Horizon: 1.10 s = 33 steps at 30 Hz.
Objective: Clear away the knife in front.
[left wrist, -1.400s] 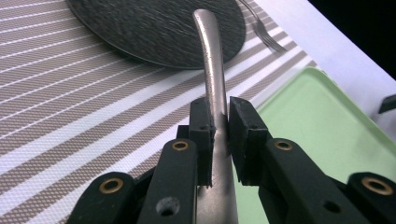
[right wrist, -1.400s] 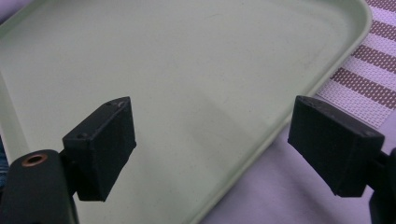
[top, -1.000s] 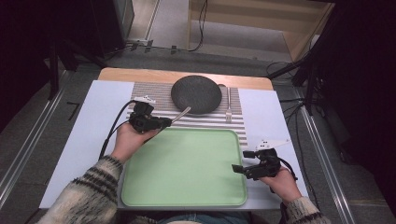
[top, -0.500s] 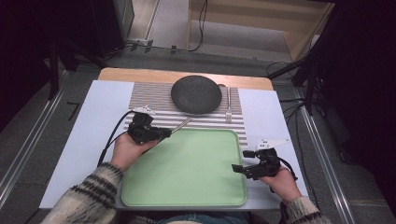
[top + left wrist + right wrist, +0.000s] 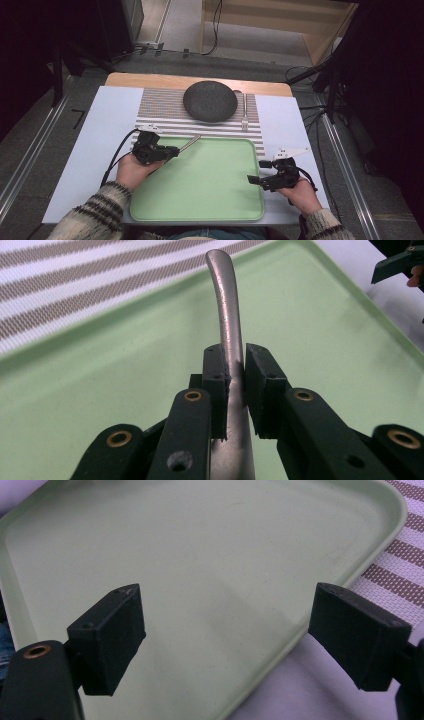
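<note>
From the high view, the left gripper [image 5: 172, 151] sits over the top-left corner of the smooth mint-green tray [image 5: 220, 205], with a slim metal utensil handle [image 5: 191, 142] poking out past the tray's rim toward the striped woven placemat [image 5: 160, 107]. A round, matte dark plate [image 5: 210, 101] and a fork [image 5: 245, 112] lie on that mat. The right gripper [image 5: 256, 171] hovers at the tray's right edge.

Left gripper view: the black pads pinch that handle [image 5: 227, 330], which is brushed, curved and dull silver, above the tray.

Right gripper view: blocky black jaws are spread wide with nothing between them, over the tray's rounded corner [image 5: 385, 510].
</note>
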### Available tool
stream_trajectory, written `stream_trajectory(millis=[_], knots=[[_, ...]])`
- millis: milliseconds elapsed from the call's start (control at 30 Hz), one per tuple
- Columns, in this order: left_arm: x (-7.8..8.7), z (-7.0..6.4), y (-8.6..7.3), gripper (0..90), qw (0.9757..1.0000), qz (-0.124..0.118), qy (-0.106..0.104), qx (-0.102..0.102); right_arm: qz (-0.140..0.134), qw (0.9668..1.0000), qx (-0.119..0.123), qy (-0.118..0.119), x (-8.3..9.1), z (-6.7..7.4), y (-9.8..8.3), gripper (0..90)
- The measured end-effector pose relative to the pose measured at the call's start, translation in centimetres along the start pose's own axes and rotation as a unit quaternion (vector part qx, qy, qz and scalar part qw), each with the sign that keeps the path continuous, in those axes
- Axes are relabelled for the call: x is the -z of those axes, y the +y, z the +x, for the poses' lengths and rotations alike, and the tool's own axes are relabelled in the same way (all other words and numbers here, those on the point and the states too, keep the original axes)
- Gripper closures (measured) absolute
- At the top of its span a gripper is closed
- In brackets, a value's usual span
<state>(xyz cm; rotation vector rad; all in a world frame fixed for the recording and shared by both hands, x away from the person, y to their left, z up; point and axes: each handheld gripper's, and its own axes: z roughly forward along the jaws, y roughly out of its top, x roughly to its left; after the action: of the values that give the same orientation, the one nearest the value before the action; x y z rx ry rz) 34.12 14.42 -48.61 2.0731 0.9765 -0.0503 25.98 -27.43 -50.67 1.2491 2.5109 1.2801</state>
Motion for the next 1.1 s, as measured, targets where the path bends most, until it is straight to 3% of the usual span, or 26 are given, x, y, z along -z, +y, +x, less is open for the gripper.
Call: stream_trajectory(millis=[167,333,700,1000,1100], knots=[[-0.6,0.2,-0.6,80.7,0.9997,0.019,0.009,0.009,0.000,1.0000,0.000,0.002,-0.1,0.0,0.1,12.8],[-1.0,0.6,-1.0,80.7,0.9997,0.019,0.004,0.015,0.001,1.0000,0.002,0.003,-0.1,0.0,0.1,12.8],[-1.7,0.5,-1.6,80.6,0.9989,0.042,0.018,0.005,0.003,1.0000,0.002,0.003,-0.1,0.0,0.1,12.8],[-0.6,0.9,-2.6,80.3,0.9987,0.042,0.022,0.019,0.003,1.0000,0.003,0.003,-0.2,0.0,0.1,12.8],[-0.4,0.9,-2.8,80.4,0.9988,0.041,0.025,0.015,0.002,1.0000,0.005,0.003,-0.2,0.0,0.1,12.8]])
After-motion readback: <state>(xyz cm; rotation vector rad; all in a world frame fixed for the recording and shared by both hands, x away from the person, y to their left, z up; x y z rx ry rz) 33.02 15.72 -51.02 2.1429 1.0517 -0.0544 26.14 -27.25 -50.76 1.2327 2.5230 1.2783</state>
